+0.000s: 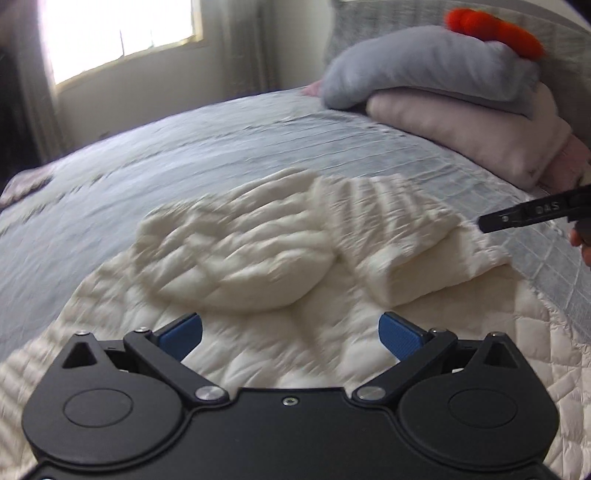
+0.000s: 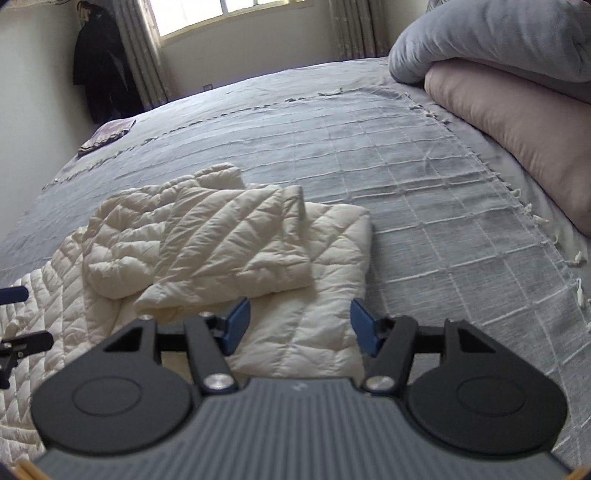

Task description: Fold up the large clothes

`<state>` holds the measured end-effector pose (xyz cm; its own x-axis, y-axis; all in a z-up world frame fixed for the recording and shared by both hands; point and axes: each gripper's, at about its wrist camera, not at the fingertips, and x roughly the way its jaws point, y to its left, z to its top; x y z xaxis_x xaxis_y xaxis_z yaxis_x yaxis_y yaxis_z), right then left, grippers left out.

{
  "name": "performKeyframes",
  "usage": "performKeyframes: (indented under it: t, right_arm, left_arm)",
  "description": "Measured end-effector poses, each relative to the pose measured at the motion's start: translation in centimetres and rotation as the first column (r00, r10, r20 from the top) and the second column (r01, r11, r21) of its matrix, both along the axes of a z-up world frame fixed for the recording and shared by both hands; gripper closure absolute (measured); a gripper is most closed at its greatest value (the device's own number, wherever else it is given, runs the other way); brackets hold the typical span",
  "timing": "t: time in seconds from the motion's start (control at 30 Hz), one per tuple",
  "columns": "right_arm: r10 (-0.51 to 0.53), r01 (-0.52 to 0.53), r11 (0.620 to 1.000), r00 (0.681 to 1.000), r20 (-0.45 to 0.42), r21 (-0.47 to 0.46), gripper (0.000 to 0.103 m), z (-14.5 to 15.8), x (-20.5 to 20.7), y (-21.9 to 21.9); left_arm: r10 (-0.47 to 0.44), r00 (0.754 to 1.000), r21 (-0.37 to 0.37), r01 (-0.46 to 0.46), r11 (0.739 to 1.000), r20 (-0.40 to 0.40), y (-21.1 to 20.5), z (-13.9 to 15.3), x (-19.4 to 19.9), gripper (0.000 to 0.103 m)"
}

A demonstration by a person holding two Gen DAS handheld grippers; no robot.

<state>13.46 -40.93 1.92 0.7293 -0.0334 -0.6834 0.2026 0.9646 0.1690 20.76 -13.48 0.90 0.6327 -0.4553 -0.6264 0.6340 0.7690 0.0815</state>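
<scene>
A cream quilted puffer jacket (image 1: 258, 258) lies flat on the grey bedspread (image 1: 147, 166), both sleeves folded in over its body. It also shows in the right wrist view (image 2: 229, 243). My left gripper (image 1: 290, 338) is open and empty, hovering low over the jacket's near part. My right gripper (image 2: 299, 326) is open and empty above the jacket's right edge. Part of the right gripper (image 1: 532, 214) shows at the right in the left wrist view. Part of the left gripper (image 2: 18, 325) shows at the left edge of the right wrist view.
A stack of folded grey and pink bedding (image 2: 517, 81) sits at the head of the bed on the right, with an orange plush thing (image 1: 495, 29) on top. A dark garment (image 2: 99, 74) hangs by the window curtain. A small patterned cloth (image 2: 107, 134) lies at the bed's far left.
</scene>
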Motion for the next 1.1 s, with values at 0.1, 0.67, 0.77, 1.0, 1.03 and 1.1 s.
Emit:
performKeyframes:
  t: [0.1,0.67,0.77,1.0,1.03,1.1]
  right_arm:
    - [-0.004,0.004,0.999,1.0,0.003,0.035,0.061,-1.0,-0.1,-1.2]
    - [0.019,-0.017,0.999,0.997,-0.073,0.029,0.073,-3.9,0.9,-1.0]
    - [0.032,-0.03,0.999,0.996,-0.08,0.019,0.073,-3.8,1.2,-0.7]
    - [0.046,-0.047,0.999,0.994,-0.103,-0.008,0.073,-3.4,1.9,0.6]
    - [0.044,-0.046,0.999,0.993,-0.108,-0.013,0.073,-3.4,2.0,0.7]
    - [0.037,-0.04,0.999,0.993,-0.114,-0.02,0.073,-3.1,2.1,0.8]
  left_arm:
    - [-0.078,0.996,0.039,0.076,0.996,0.049,-4.3,-0.5,0.2,0.002]
    - [0.185,0.981,-0.165,-0.173,0.971,0.056,-3.3,-0.9,3.2,0.073]
    - [0.243,0.964,-0.203,-0.26,0.944,-0.106,1.5,-1.6,4.0,0.069]
    - [0.183,0.932,-0.145,-0.238,0.96,-0.314,6.9,-4.0,3.6,0.022]
    - [0.163,0.936,-0.139,-0.215,0.967,-0.312,6.9,-3.8,3.3,0.021]
    - [0.126,0.948,-0.129,-0.169,0.977,-0.292,6.9,-3.3,2.4,0.021]
